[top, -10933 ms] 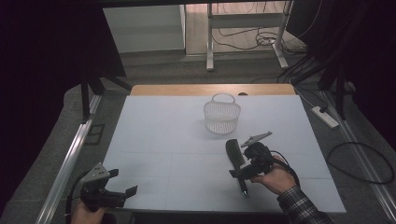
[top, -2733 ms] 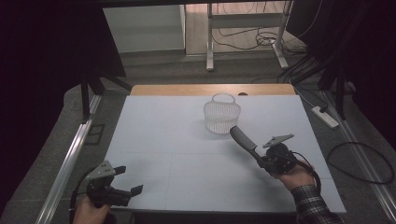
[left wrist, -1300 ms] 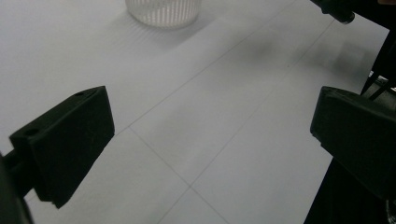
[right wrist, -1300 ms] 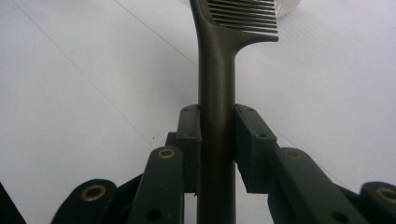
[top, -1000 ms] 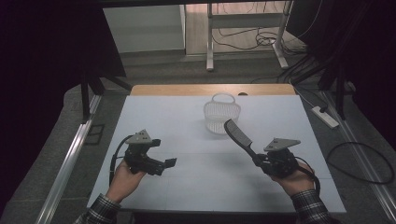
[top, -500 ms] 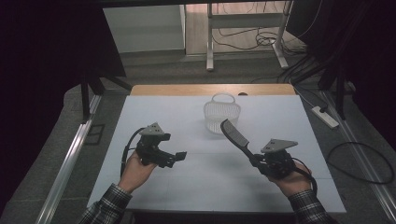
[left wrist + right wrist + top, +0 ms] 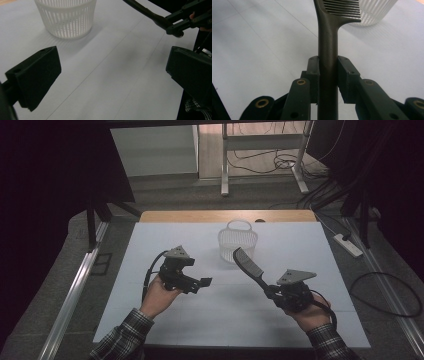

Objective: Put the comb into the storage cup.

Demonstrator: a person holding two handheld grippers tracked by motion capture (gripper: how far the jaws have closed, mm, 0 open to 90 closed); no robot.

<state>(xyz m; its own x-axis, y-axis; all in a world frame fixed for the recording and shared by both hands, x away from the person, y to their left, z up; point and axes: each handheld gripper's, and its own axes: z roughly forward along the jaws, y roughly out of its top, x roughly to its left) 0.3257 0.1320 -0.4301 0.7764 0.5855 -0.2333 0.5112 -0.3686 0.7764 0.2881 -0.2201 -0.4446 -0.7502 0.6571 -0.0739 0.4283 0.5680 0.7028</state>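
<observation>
Holding: we grip the comb (image 7: 248,263) handle between the right gripper (image 7: 274,293) jaws, teeth up toward 11 o'clock.
Left gripper (image 7: 204,282): our jaws stand wide, nothing between them, above the counter (image 7: 150,250).
Basket (image 7: 238,240): white, at 12 o'clock, just beyond the comb.

In the right gripper view, the comb (image 7: 329,37) runs off the top edge, so its teeth are cut short, and its handle end is lost below the bottom edge. The white basket (image 7: 375,12) is clipped at the upper right. In the left gripper view, the basket's rim is cut off at the top.
</observation>
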